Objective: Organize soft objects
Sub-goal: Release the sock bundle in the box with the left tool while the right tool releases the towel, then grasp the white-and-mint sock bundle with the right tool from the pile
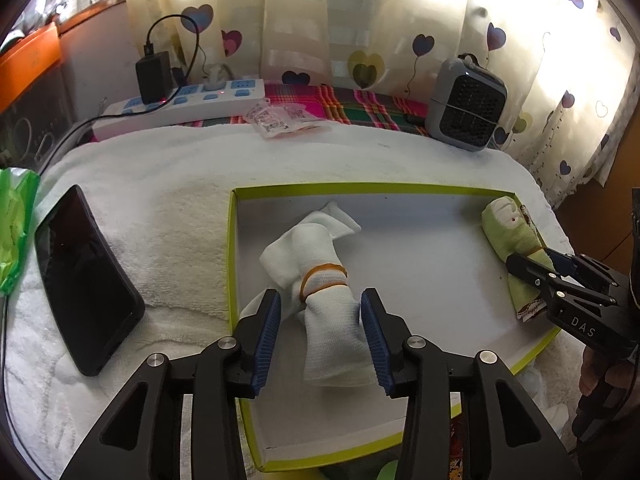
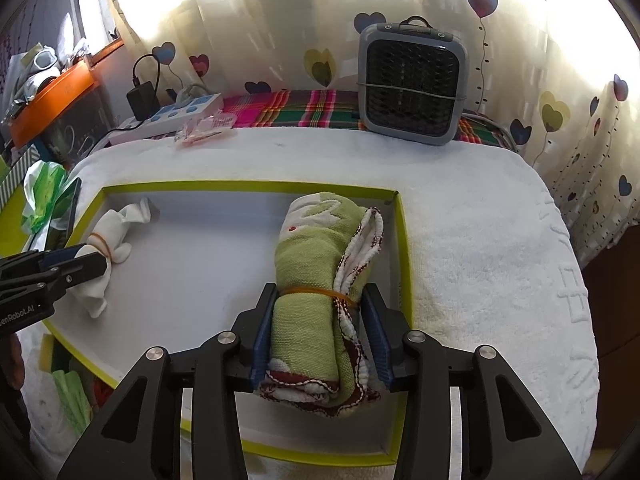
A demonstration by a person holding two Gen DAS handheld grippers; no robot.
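A shallow white box with a lime-green rim (image 1: 360, 188) (image 2: 240, 184) lies on a white towel. At its left end lies a rolled white cloth (image 1: 320, 252) (image 2: 108, 232) bound by an orange rubber band. My left gripper (image 1: 320, 300) (image 2: 80, 264) straddles its near end, jaws apart, with a gap at the left pad. At the box's right end lies a rolled green towel (image 2: 312, 256) (image 1: 504, 228) with a red-stitched edge, also banded. My right gripper (image 2: 320, 292) (image 1: 532, 262) stands open around its near half, the pads close beside it without squeezing it.
A black phone (image 1: 84, 280) lies left of the box, with a green plastic bag (image 1: 12, 216) beyond it. At the back stand a power strip (image 1: 180, 106) with a charger, a clear packet (image 1: 280, 118) and a grey desk fan (image 2: 412, 84). Curtains hang behind.
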